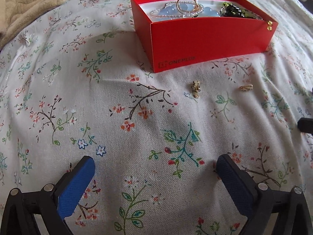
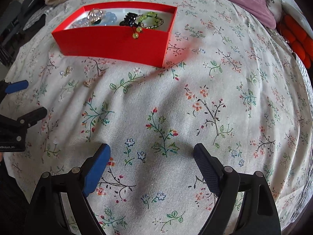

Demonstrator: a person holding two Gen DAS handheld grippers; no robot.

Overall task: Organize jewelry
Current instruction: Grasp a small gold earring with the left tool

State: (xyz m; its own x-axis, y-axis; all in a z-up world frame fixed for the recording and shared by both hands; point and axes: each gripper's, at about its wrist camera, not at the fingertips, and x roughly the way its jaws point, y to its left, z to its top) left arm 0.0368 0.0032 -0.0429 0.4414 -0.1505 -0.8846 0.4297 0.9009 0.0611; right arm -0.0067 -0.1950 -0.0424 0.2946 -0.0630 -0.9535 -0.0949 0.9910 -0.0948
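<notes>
Both the left claw (image 1: 154, 168) and right claw (image 2: 151, 156) hang spread and empty above the bed; two gold earrings (image 1: 196, 89) (image 1: 246, 87) lie loose beside the red box (image 1: 205, 45) (probably awaiting collection).

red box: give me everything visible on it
The red box is an open, lidless rectangular carton, cardboard by the look, with a white inside and a faint OnePlus logo on one side. It sits flat on the floral cloth. It holds pale blue beads, a gold ring, dark and green pieces; two yellow-green beads hang over its rim. No fingers touch it.
</notes>
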